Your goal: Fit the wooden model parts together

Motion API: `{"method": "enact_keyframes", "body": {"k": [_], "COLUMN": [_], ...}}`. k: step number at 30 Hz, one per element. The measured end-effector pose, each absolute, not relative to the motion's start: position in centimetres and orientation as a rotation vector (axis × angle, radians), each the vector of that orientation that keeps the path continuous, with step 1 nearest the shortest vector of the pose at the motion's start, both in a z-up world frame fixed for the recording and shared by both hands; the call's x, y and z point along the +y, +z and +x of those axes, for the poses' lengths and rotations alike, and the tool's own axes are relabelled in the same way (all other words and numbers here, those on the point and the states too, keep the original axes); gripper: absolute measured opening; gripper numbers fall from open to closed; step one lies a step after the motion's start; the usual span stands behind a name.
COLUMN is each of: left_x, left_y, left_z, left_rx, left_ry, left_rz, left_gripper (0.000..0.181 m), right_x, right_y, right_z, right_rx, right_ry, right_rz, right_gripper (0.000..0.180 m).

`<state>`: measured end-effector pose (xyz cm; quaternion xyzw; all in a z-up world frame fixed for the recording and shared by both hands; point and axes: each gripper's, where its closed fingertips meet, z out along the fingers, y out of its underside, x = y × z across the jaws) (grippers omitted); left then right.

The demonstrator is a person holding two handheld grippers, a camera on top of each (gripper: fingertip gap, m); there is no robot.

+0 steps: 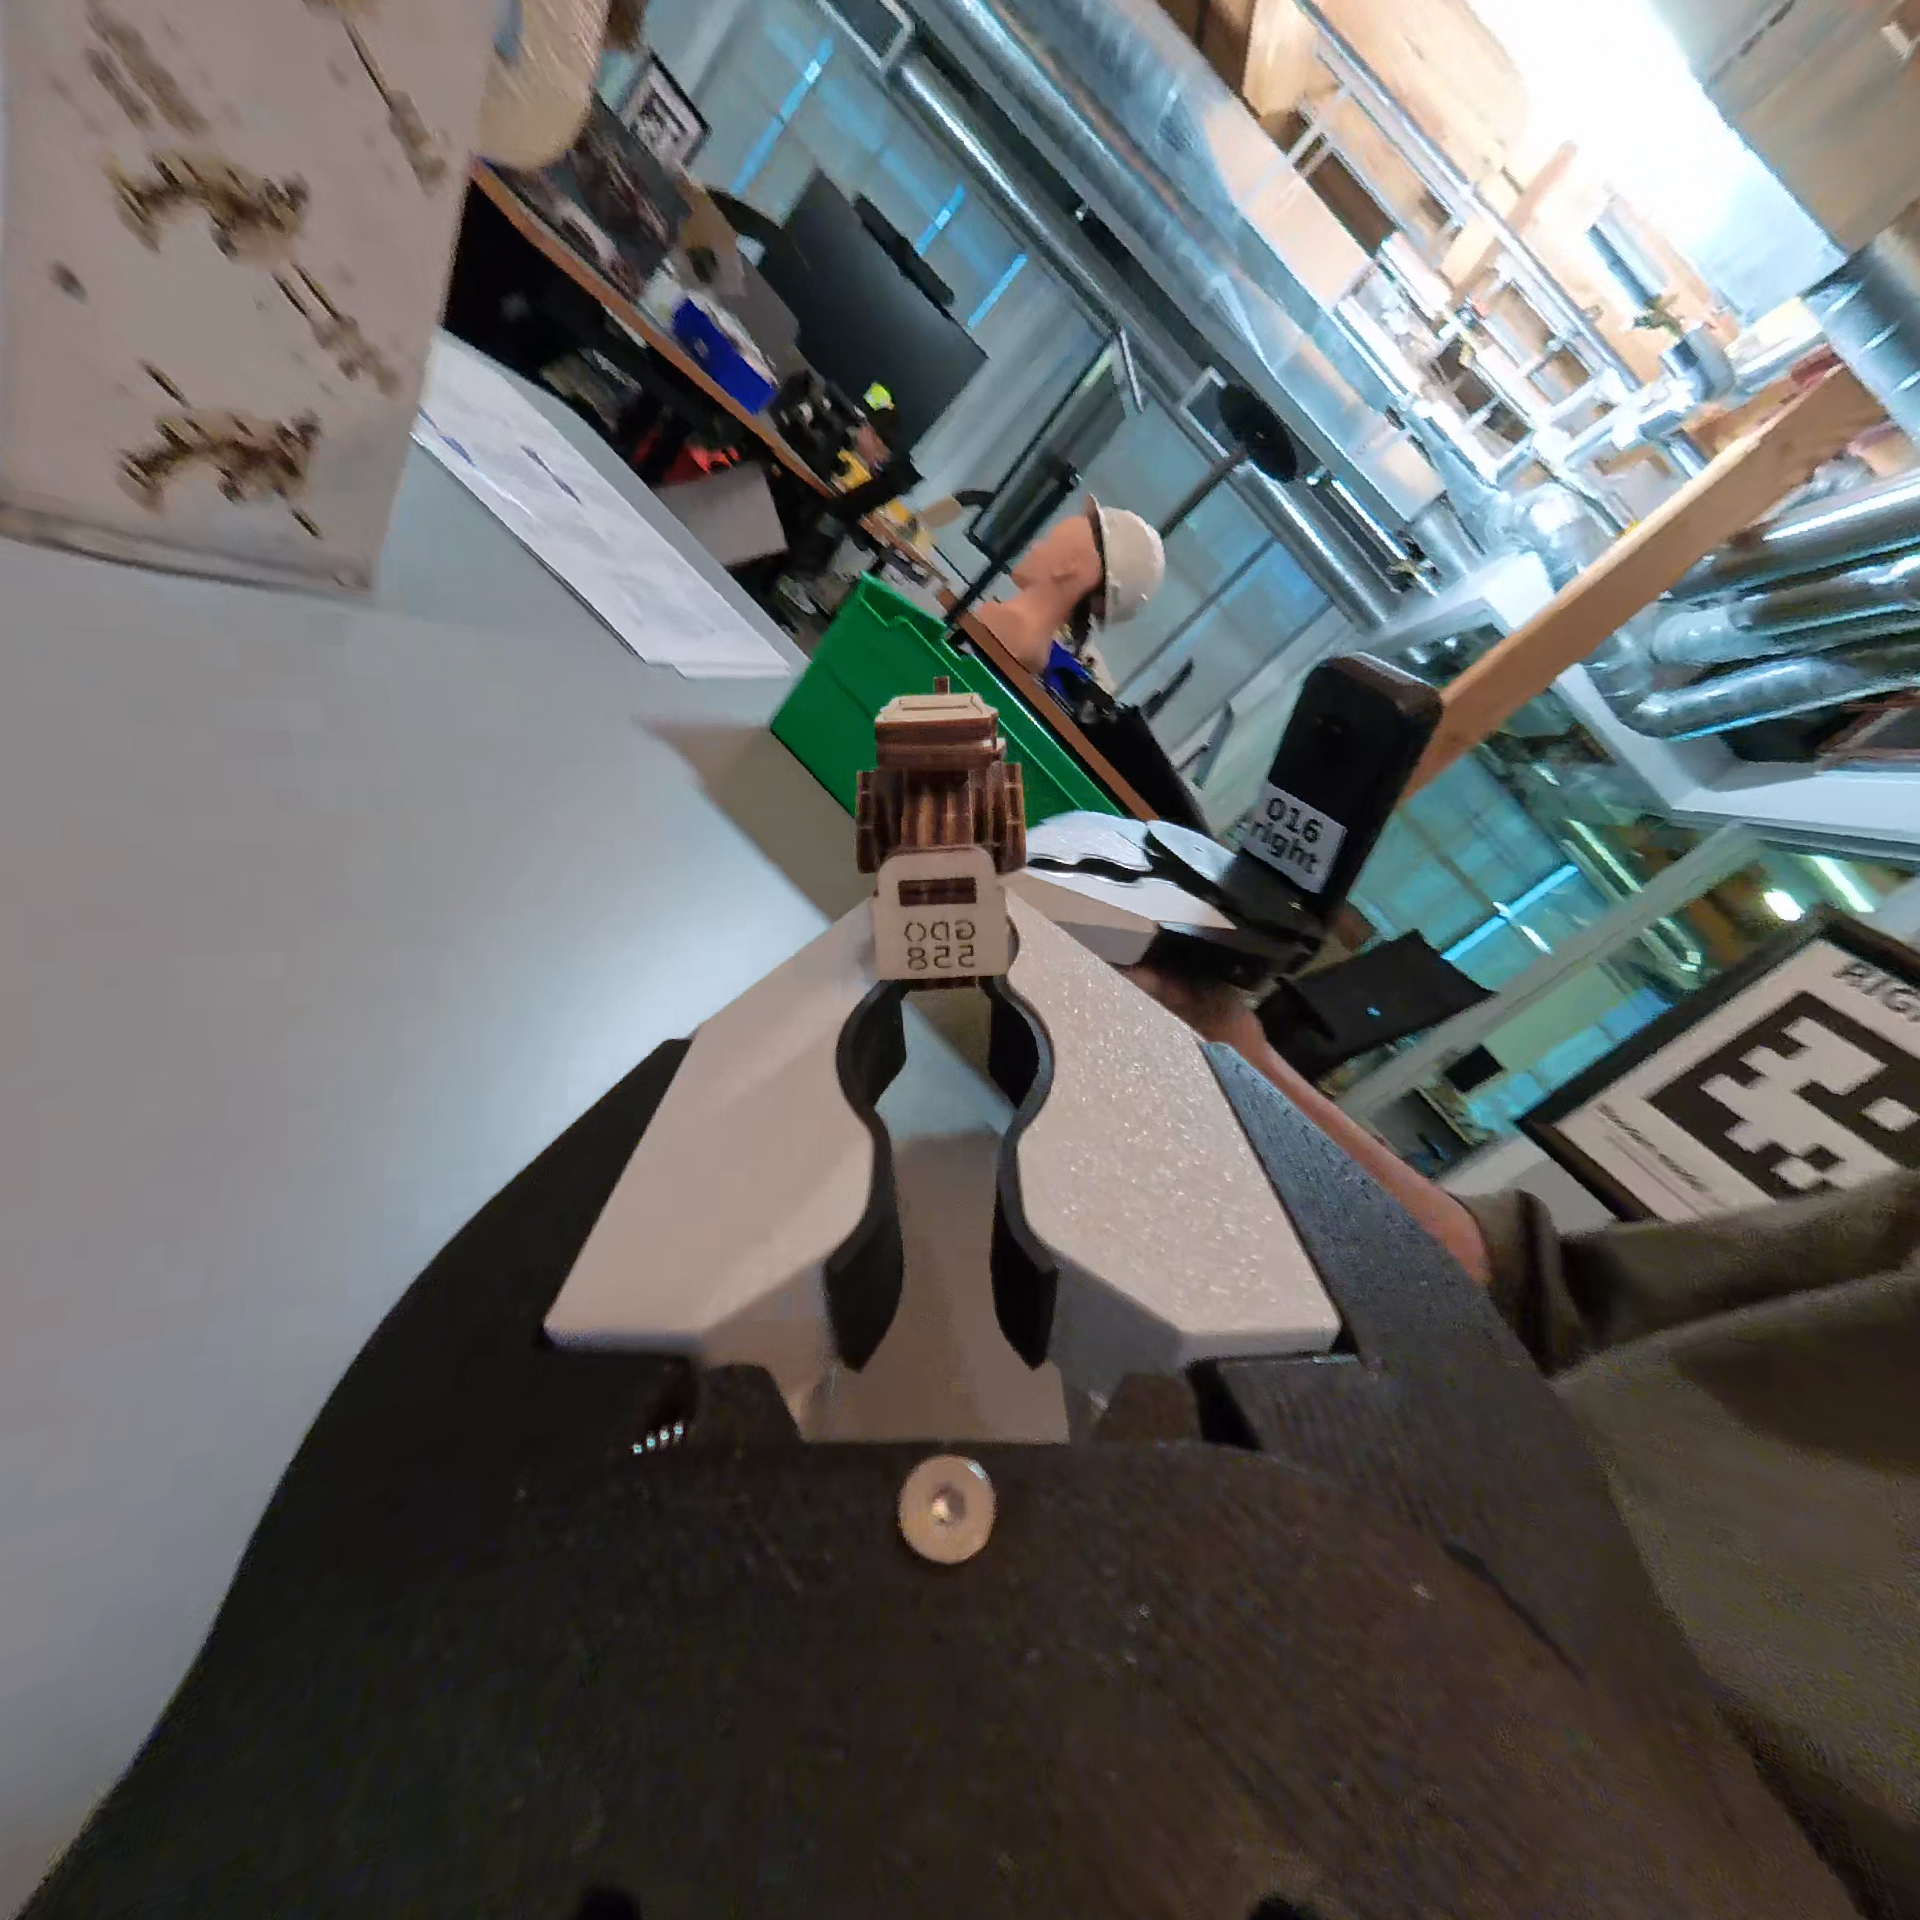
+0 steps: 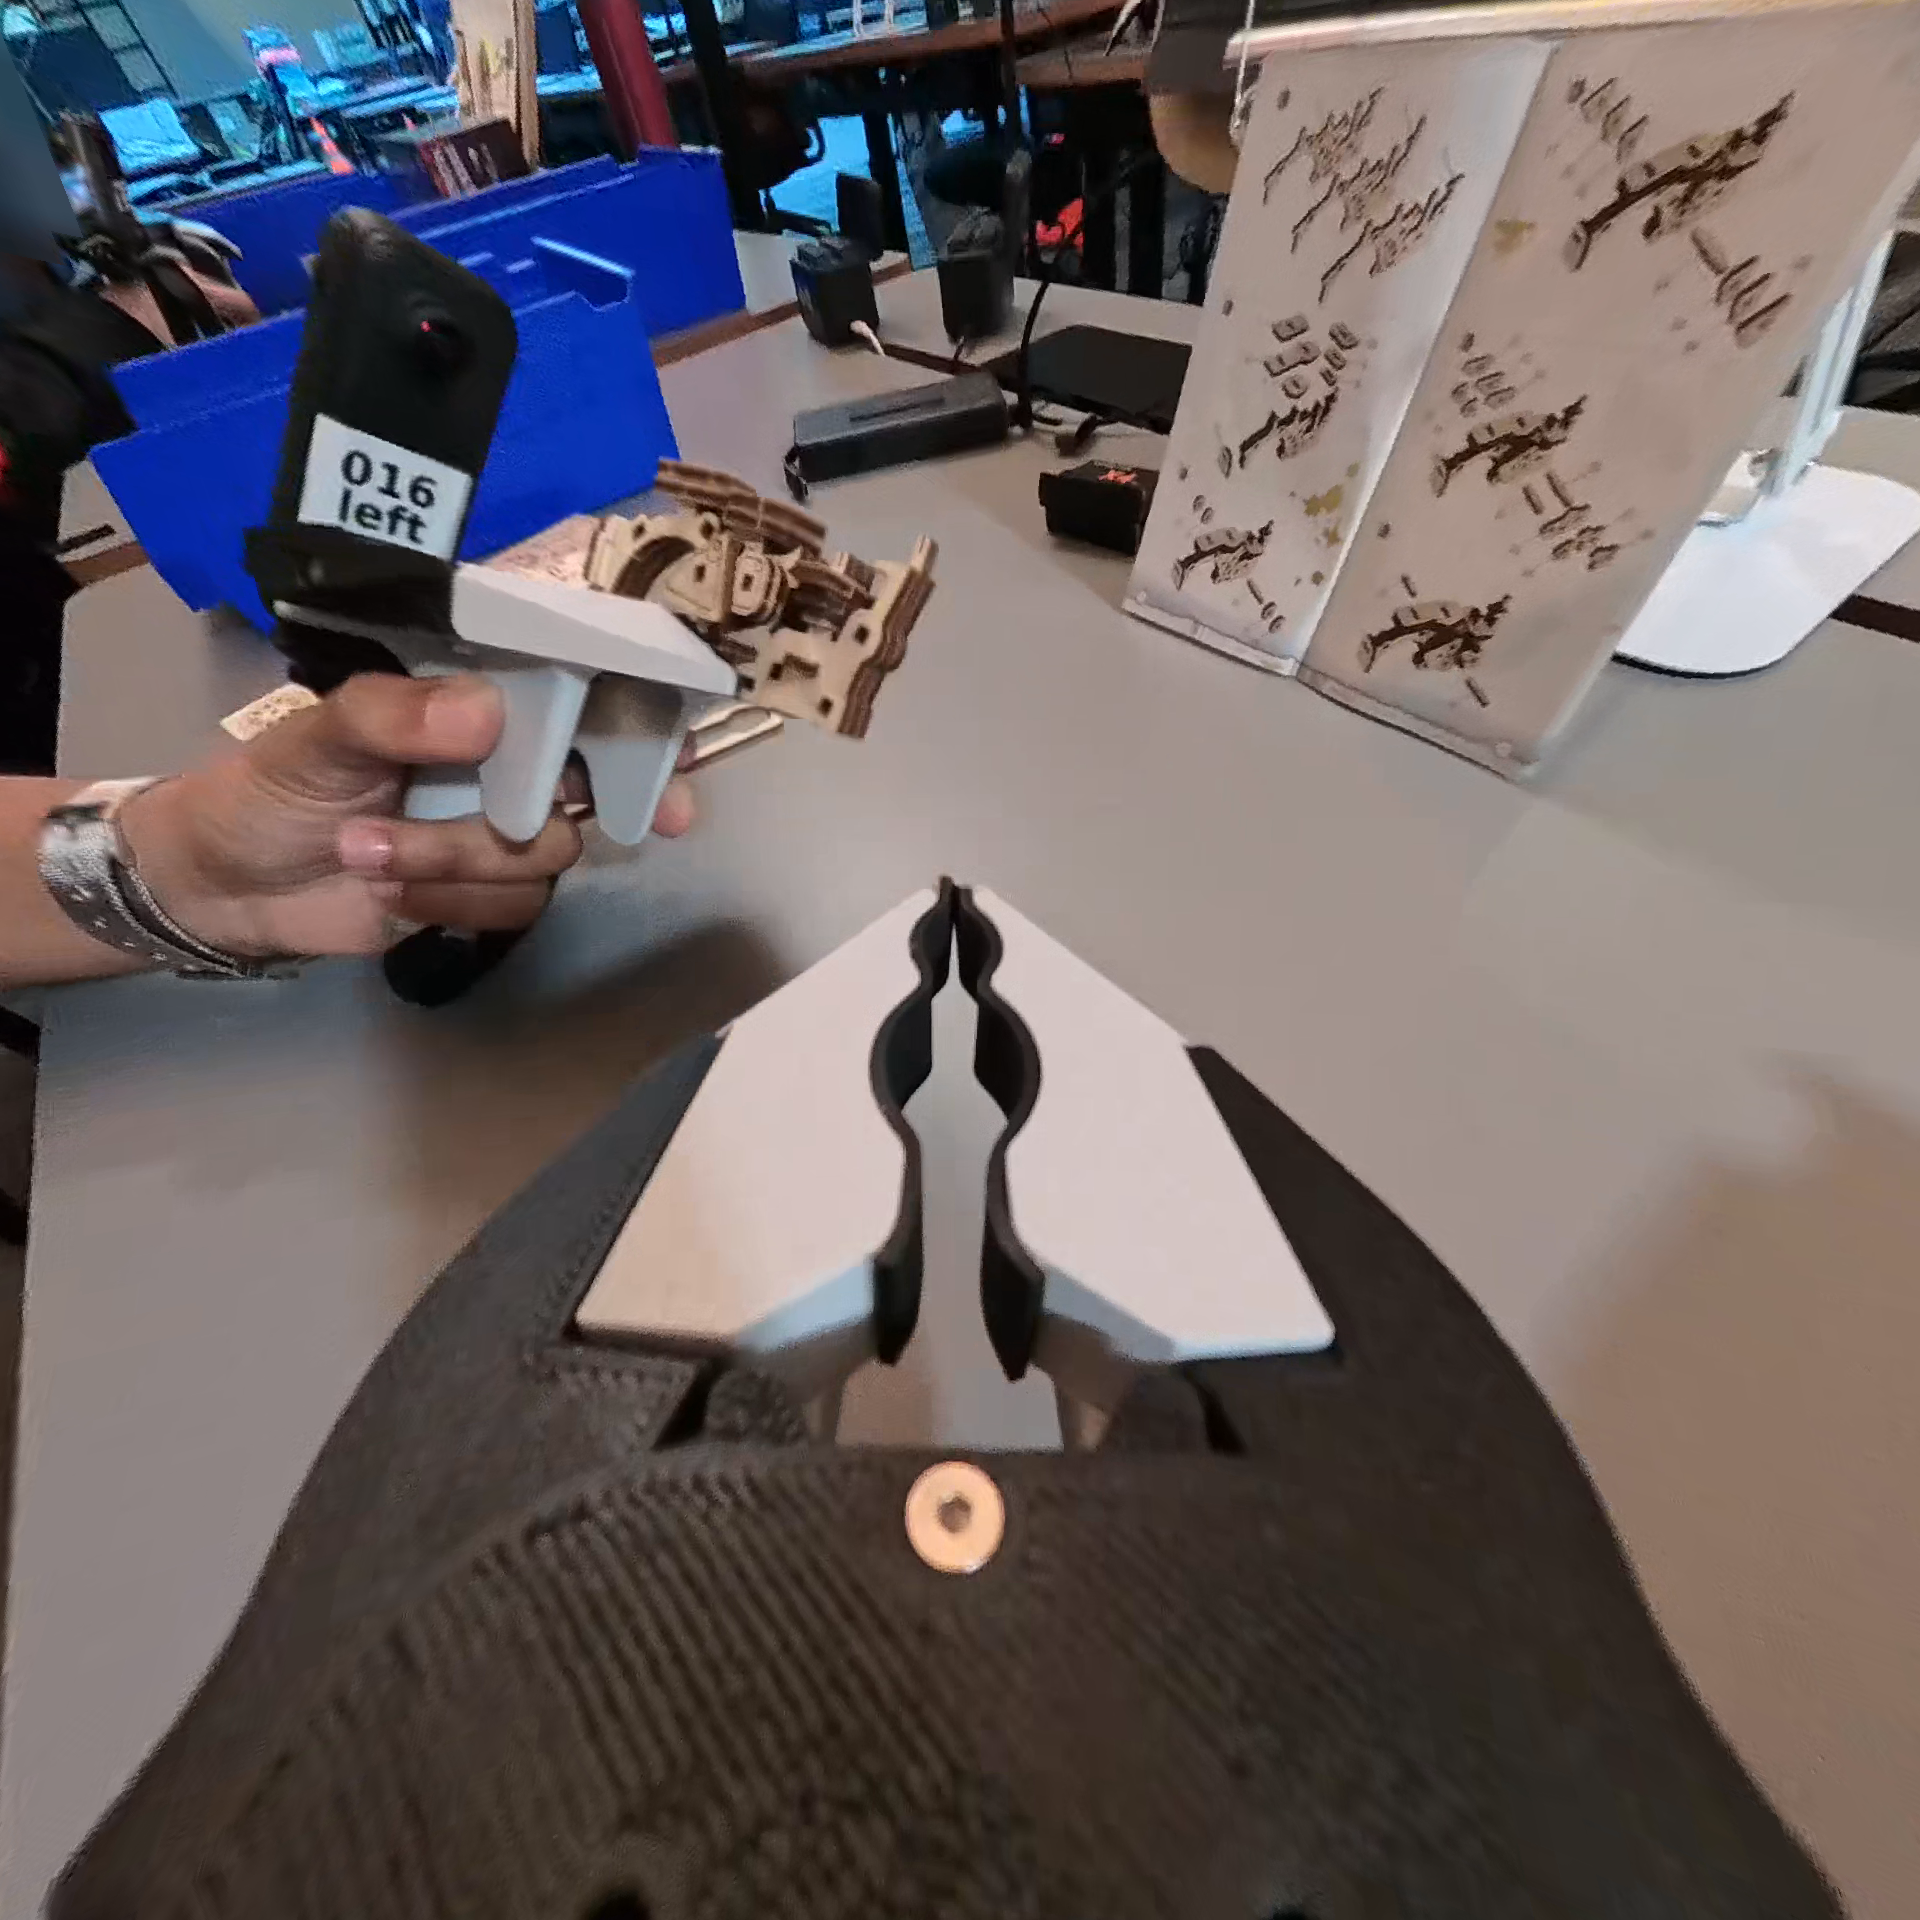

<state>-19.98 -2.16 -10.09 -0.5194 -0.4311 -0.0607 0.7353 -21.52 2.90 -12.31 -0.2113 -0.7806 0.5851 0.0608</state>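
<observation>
Right gripper (image 2: 948, 896) is hovering over the grey table (image 2: 1351, 987) with its jaws pressed together on nothing. Ahead and to its left, the left gripper (image 1: 940, 961) is clamping the wooden model (image 2: 758, 613) above the tabletop, a hand (image 2: 312, 831) gripping its handle. Farther off, an instruction sheet stand (image 2: 1455, 364) is standing at right, blue bins (image 2: 582, 343) at left, workshop benches beyond.

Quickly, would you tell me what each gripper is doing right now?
Left gripper: shut on the wooden model.
Right gripper: shut, holding nothing.
</observation>
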Motion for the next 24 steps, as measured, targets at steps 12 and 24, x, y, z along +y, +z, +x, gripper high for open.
{"method": "enact_keyframes", "body": {"k": [12, 24], "left_x": [-3.4, -0.2], "left_y": [-8.5, -10.6], "left_z": [-19.4, -18.4], "left_rx": [-0.956, -0.998], "left_ry": [0.080, -0.144], "left_rz": [-1.135, -1.192], "left_gripper": [0.005, 0.004], "right_x": [10.8, 12.6], "right_y": [-15.6, -16.7], "right_z": [-13.6, -16.1], "right_rx": [-2.386, -2.333], "right_ry": [1.498, 1.479], "right_rz": [-0.721, -0.910], "right_gripper": [0.021, 0.035]}}
